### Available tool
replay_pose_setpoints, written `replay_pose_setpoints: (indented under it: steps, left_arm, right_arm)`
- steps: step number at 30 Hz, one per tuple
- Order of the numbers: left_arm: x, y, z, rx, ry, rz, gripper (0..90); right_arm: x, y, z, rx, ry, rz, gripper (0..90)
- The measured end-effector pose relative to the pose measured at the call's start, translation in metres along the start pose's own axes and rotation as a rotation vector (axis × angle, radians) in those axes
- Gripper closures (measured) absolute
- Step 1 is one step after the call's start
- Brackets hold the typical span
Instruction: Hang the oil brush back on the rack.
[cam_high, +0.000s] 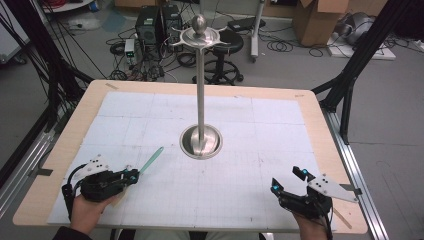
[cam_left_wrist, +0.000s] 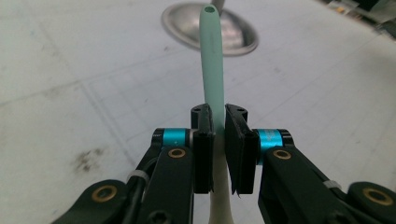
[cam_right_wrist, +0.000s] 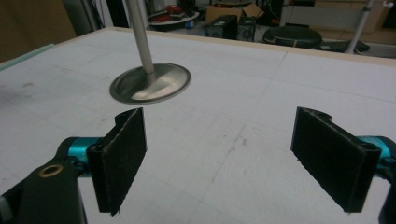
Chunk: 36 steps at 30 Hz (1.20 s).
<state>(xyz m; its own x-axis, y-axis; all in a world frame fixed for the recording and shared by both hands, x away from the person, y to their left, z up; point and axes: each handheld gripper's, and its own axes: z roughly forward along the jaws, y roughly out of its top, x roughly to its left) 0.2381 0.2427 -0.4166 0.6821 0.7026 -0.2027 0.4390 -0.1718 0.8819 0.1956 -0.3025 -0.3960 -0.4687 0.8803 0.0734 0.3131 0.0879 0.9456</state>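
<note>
My left gripper is clamped on a slim mint-green plastic handle with a hole at its tip; its pale lower end runs hidden between the black pads. It points at the polished steel stand's round dished base mid-table. My right gripper hovers with jaws wide apart, rough black pads over the gridded white mat.

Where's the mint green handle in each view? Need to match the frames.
High view: mint green handle lower left, sticking out of the left gripper toward the steel stand.
Left gripper view: centre, clamped between the jaws, tip pointing at the stand's base.
Right gripper view: cannot be made out.
Shared landmark: the steel stand's round base.
</note>
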Motion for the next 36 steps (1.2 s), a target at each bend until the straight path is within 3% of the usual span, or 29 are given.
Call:
replay_pose_setpoints:
  steps: [8, 18, 23, 30, 36]
  left_arm:
    - [-0.013, 0.006, -0.003, -0.116, -0.106, 0.026, 81.4]
    - [-0.035, 0.019, -0.003, -0.247, -0.234, 0.096, 81.3]
    - [-0.046, 0.027, -0.001, -0.264, -0.262, 0.126, 81.4]
    - [-0.059, 0.040, 0.011, -0.278, -0.320, 0.157, 81.3]
    - [-0.073, 0.050, 0.021, -0.295, -0.377, 0.179, 81.3]
  right_arm:
    - [0.013, 0.009, 0.005, -0.042, 0.081, -0.040, 16.7]
    - [0.042, 0.026, 0.012, -0.107, 0.293, -0.049, 17.1]
    - [0.055, 0.034, 0.019, -0.114, 0.391, -0.051, 17.1]
    - [0.072, 0.042, 0.032, -0.090, 0.488, -0.055, 18.7]
    - [0.087, 0.054, 0.044, -0.102, 0.564, -0.067, 18.7]
